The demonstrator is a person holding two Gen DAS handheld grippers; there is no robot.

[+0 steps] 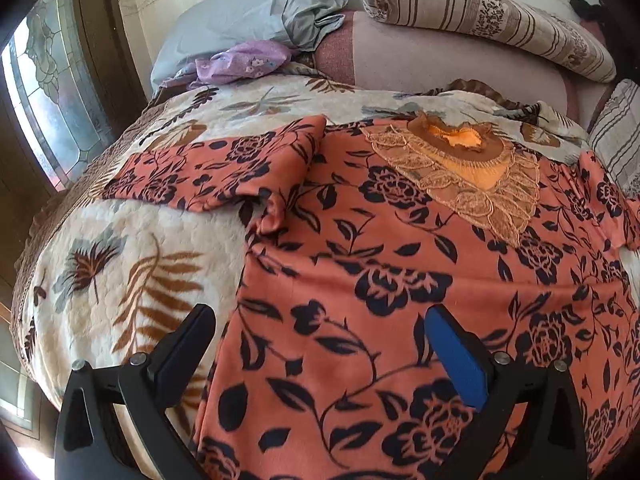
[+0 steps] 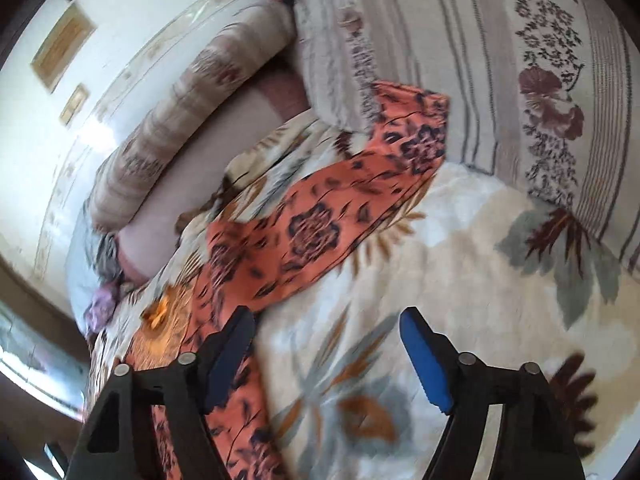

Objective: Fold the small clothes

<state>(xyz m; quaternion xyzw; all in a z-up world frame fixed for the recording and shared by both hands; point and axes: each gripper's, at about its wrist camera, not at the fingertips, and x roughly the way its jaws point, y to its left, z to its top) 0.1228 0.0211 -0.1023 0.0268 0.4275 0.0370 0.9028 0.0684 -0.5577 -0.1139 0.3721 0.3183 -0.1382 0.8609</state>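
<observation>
— Both claws are wide and hold nothing: the left gripper [image 1: 320, 344] over the dress [image 1: 400, 272] below its lace collar [image 1: 472, 176], the right gripper [image 2: 326, 344] beside its sleeve [image 2: 320, 216].

— Then I think: pinch each sleeve near its end, fold toward the collar.

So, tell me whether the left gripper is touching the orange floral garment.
Cannot tell. In the left wrist view the open left gripper straddles the orange floral garment, showing neither contact nor gap.

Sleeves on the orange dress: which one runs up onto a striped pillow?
The sleeve ahead of the right gripper; its cuff lies on the striped pillow. The other sleeve lies on the floral blanket.
</observation>
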